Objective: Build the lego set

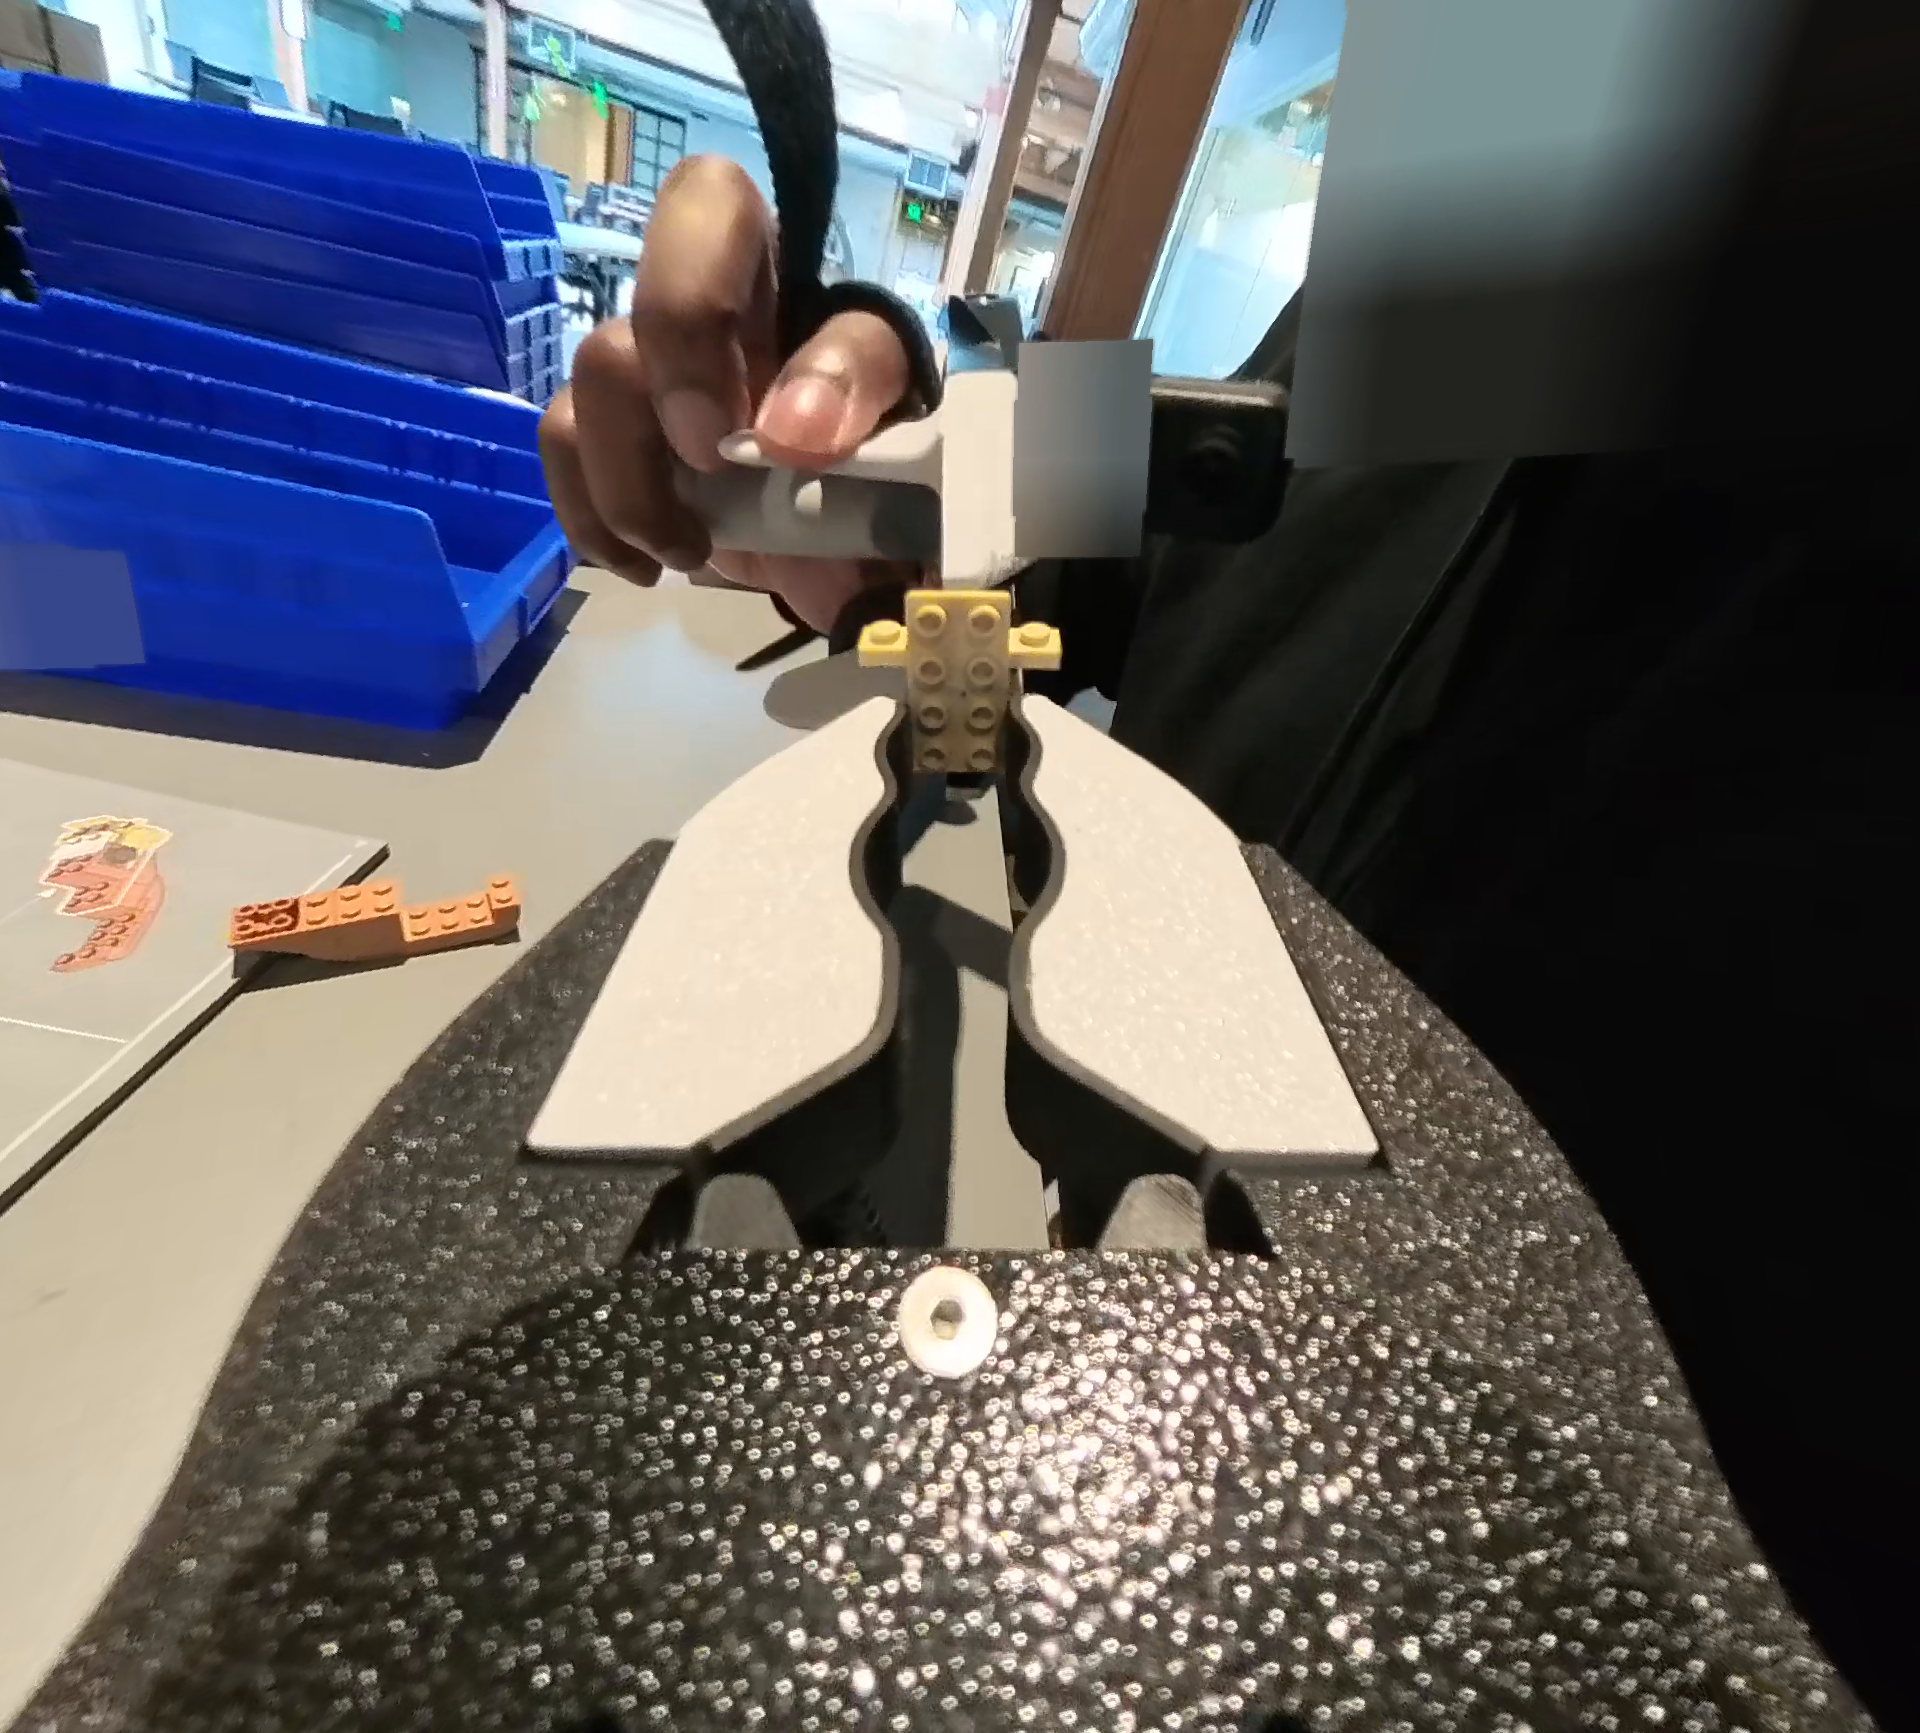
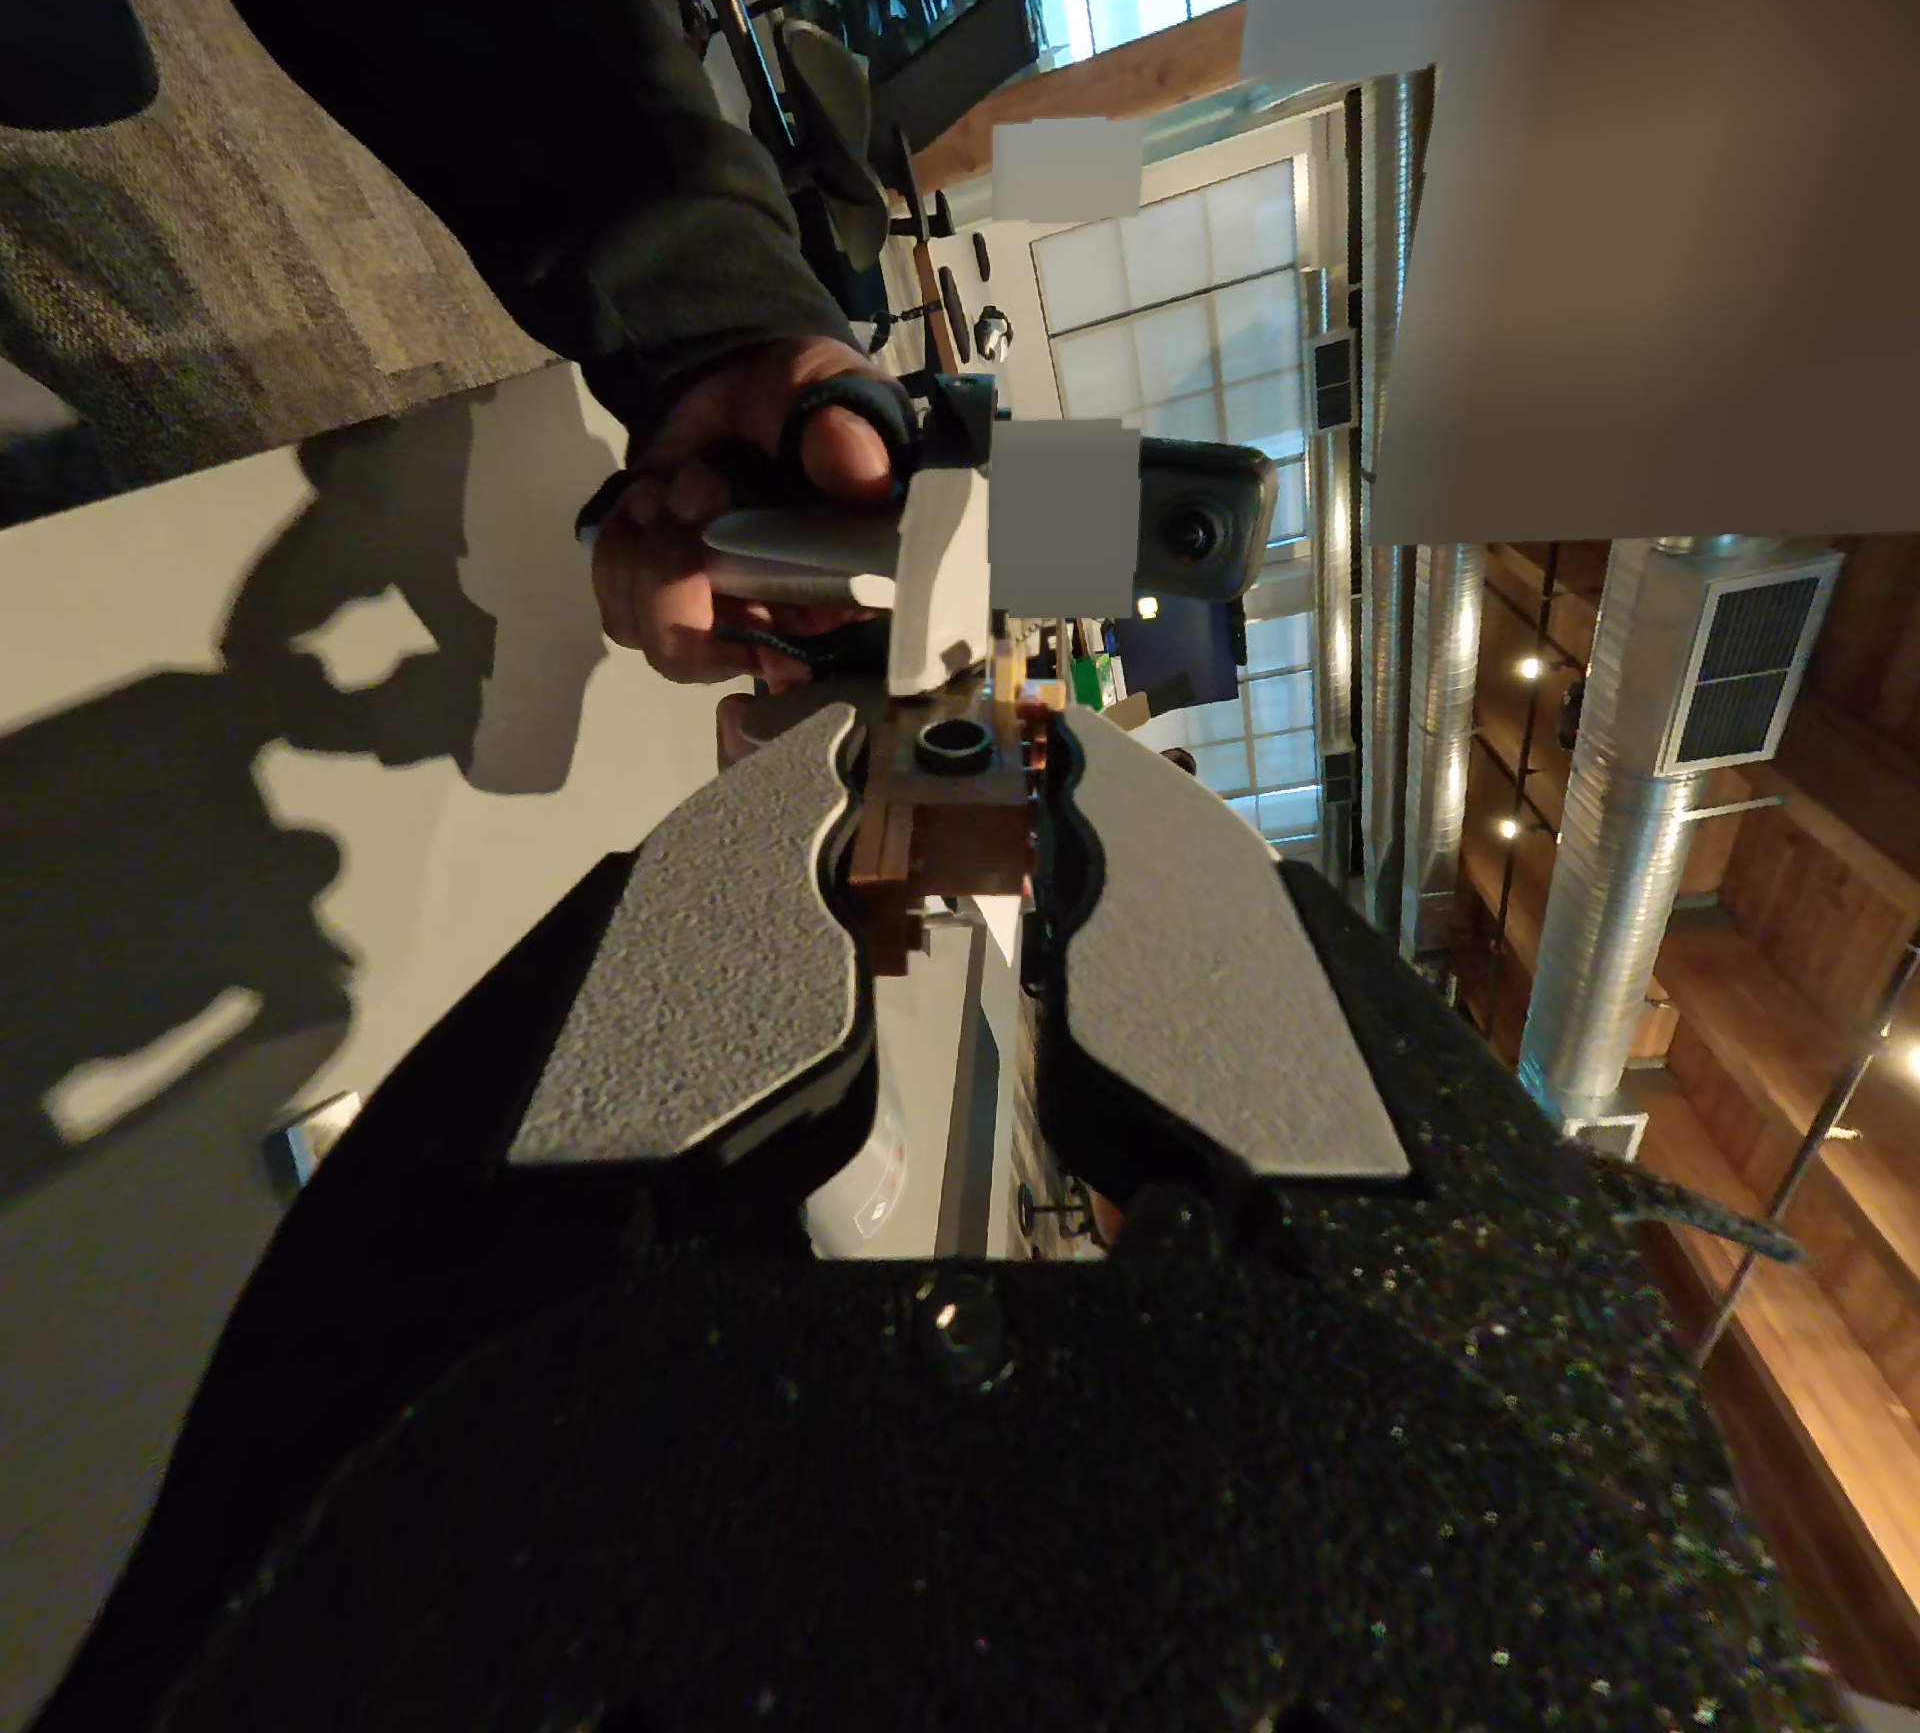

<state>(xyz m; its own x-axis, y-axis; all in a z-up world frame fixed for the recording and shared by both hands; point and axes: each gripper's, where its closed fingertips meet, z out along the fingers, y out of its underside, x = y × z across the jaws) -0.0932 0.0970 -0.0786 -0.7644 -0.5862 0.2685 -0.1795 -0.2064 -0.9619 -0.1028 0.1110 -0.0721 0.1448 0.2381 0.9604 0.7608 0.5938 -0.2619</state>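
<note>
In the left wrist view my left gripper (image 1: 956,733) is shut on a tan studded plate (image 1: 956,681) with a yellow plate (image 1: 883,641) crossing it, held above the table. The right gripper (image 1: 821,509), held in a hand (image 1: 665,395), is just beyond it and touches the plate's far end. In the right wrist view, which is rolled sideways, my right gripper (image 2: 956,738) is shut on a brown brick assembly (image 2: 966,826) with a black round piece (image 2: 954,745) on it. The tan plate (image 2: 1003,665) meets its far side, with the left gripper (image 2: 925,592) behind.
A brown brick section (image 1: 374,925) lies on the grey table (image 1: 582,748) at the left, next to a printed instruction sheet (image 1: 104,883). Stacked blue bins (image 1: 260,457) stand at the back left. A person in dark clothing (image 1: 1558,748) fills the right side.
</note>
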